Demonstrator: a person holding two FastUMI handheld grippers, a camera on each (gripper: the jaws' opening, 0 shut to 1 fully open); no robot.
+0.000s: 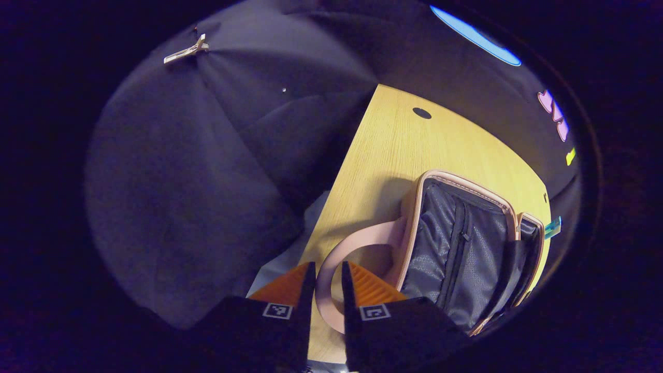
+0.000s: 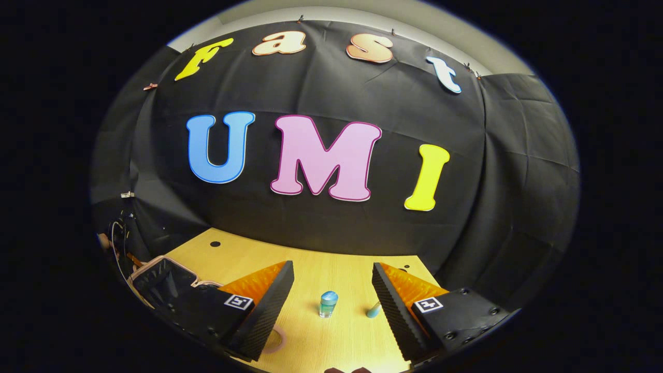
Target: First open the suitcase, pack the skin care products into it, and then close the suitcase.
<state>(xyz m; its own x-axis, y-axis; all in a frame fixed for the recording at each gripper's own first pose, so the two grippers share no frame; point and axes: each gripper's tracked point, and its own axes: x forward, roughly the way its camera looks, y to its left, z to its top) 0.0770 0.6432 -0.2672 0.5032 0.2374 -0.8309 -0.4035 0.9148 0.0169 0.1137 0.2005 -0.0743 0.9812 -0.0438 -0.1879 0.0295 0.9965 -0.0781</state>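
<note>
The pink-rimmed suitcase (image 1: 466, 243) lies open on the yellow table (image 1: 393, 145), its dark zipped lining facing me. My left gripper (image 1: 328, 265) is shut on the suitcase's pink loop handle (image 1: 357, 241), which runs between its fingers. In the right gripper view the suitcase (image 2: 160, 274) sits at the far left. My right gripper (image 2: 332, 264) hangs open above the table (image 2: 342, 274) with nothing between its fingers. Ahead of it stand a small bottle with a blue cap (image 2: 328, 303) and a pale blue tube (image 2: 374, 310).
A dark round hole (image 1: 422, 113) marks the table's far part. The table's left edge drops to dark cloth (image 1: 207, 207). A teal item (image 1: 552, 227) peeks past the suitcase. A pink curved strip (image 2: 279, 339) lies under my right gripper's left finger.
</note>
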